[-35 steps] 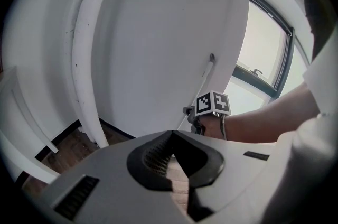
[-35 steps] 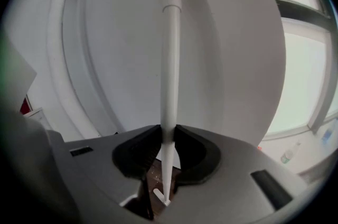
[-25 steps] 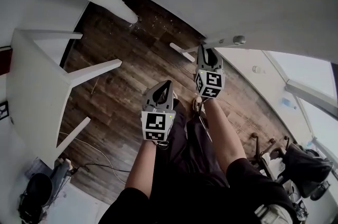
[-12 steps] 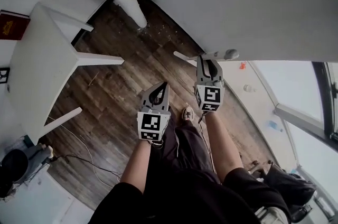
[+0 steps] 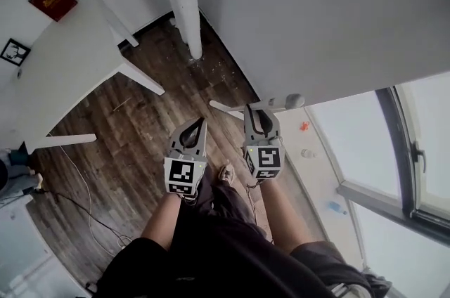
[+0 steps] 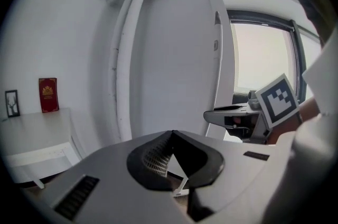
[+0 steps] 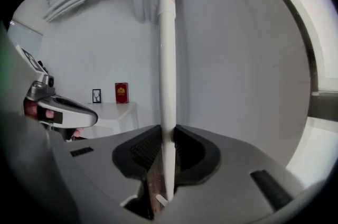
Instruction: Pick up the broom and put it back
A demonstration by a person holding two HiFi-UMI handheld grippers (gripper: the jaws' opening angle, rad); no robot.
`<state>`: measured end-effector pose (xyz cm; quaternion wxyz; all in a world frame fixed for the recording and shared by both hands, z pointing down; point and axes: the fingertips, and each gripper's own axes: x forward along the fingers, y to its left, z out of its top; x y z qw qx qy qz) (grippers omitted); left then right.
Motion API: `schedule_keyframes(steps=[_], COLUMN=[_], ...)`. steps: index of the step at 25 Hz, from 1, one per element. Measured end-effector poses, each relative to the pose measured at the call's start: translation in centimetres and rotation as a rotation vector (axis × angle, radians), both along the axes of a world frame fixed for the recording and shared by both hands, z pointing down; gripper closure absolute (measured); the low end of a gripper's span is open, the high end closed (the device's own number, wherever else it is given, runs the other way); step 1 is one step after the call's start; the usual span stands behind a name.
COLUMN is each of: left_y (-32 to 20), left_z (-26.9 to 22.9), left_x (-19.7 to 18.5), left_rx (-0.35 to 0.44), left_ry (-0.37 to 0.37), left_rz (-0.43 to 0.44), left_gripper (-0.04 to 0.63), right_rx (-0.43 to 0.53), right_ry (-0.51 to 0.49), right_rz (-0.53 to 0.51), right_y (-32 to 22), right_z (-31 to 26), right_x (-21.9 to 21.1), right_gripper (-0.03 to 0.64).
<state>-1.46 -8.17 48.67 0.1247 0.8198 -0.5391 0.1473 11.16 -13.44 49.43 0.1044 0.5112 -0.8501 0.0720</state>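
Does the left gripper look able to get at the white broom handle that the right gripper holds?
Probably yes: the left gripper sits beside the right gripper with nothing between it and the broom handle, though its jaws are together.

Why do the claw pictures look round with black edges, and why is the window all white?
Left gripper view: a wide lens curves the white pipe and blackens the corners; the window glares white from daylight. Right gripper view: same round bend, yet the broom handle looks sharp. Head view: the window is washed out too.
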Motion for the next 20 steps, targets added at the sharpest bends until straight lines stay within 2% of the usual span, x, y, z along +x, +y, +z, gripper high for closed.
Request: schedule_keyframes(steps=[3, 8, 12, 16, 20], left_y=[1.9, 3.6, 3.8, 4.7, 6.1], left_z=[-2.2, -5.1, -7.4, -6.9, -6.5], left_x=[-0.4, -0.3, -0.9, 0.2, 1.1], left_rx=[0.032, 0.098, 0.168, 0.107, 0.082], left_ry=[0.003, 0.066, 0.047, 0.021, -0.007], left_rz=[-0.026, -0.069, -0.091, -0.043, -0.014], left_gripper=[0.594, 0.594, 0.594, 0.594, 0.594], right_rx=[0.005, 0.015, 0.031, 0.000, 0.017], right_ry=[0.002, -0.005, -0.003, 0.029, 0.038], right_rz=[-0.091, -0.198, -0.246, -0.269, -0.281], right_y=[2.9, 7.3, 9.5, 11.3, 12.6], right_z=[-3.0, -6.0, -6.5, -5.0, -4.4], right_x=[-0.7, -1.1, -1.9, -2.5, -2.6], right_gripper=[0.525, 0.525, 0.526, 0.528, 0.529])
